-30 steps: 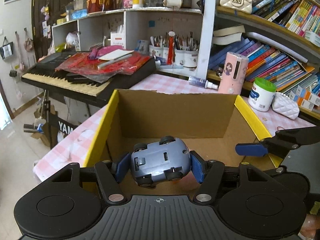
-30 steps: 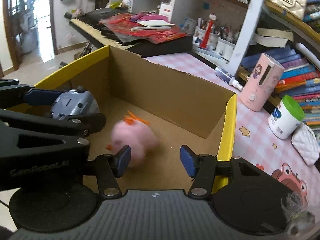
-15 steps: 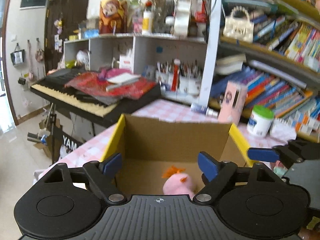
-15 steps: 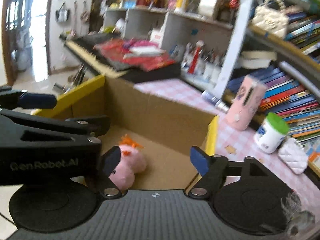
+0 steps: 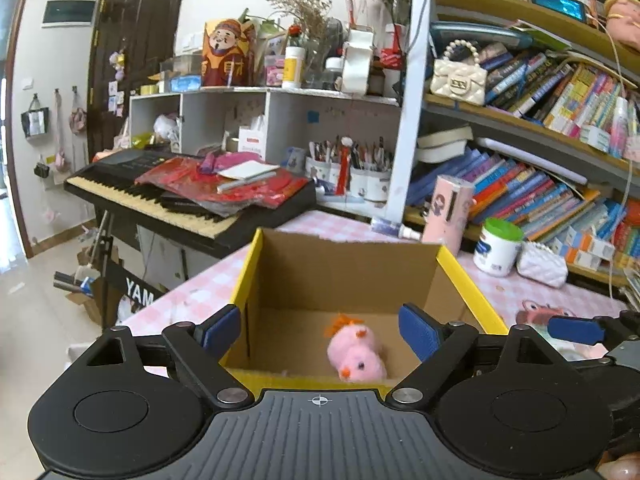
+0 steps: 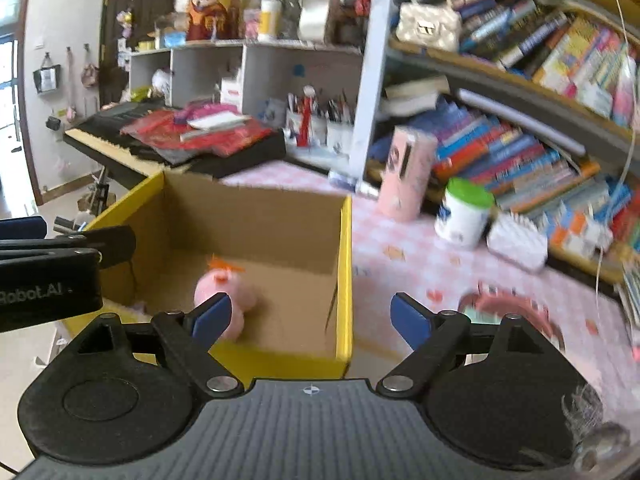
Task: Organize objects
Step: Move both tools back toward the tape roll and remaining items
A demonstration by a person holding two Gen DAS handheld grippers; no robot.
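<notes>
- Cardboard box (image 5: 344, 276): open at the top, yellow along its rim, brown inside; stands on a table with a pink checked cloth (image 5: 532, 292).
- Pink plush chick (image 5: 354, 354): orange tuft on its head, lies on the box floor toward the near wall. In the right wrist view the same chick (image 6: 226, 288) sits partly behind the left blue pad.
- Left gripper (image 5: 320, 332): jaws wide apart, having just been opening; nothing between the blue pads. It hangs over the near edge of the box, clear of the chick.
- Right gripper (image 6: 308, 318): jaws wide apart, likewise just been opening; nothing clamped. Its pads straddle the box's right yellow wall, one over the box, the other over the tablecloth.
- Toy car: cannot be made out in either view.
- Pink cylinder (image 5: 446, 214): upright on the table behind the box.
- White jar with a green lid (image 5: 498, 246): upright, right of the pink cylinder.
- White quilted pouch (image 5: 542, 266): just beside the jar.
- Keyboard (image 5: 176, 196): on a stand left of the table, with red wrapping and a notebook on top.
- Bookshelf (image 5: 540, 184): behind the table, rows of leaning books; a white quilted handbag (image 5: 458, 80) on an upper shelf.
- Pen pots (image 5: 352, 172): in a row beneath the white cubby shelf.
</notes>
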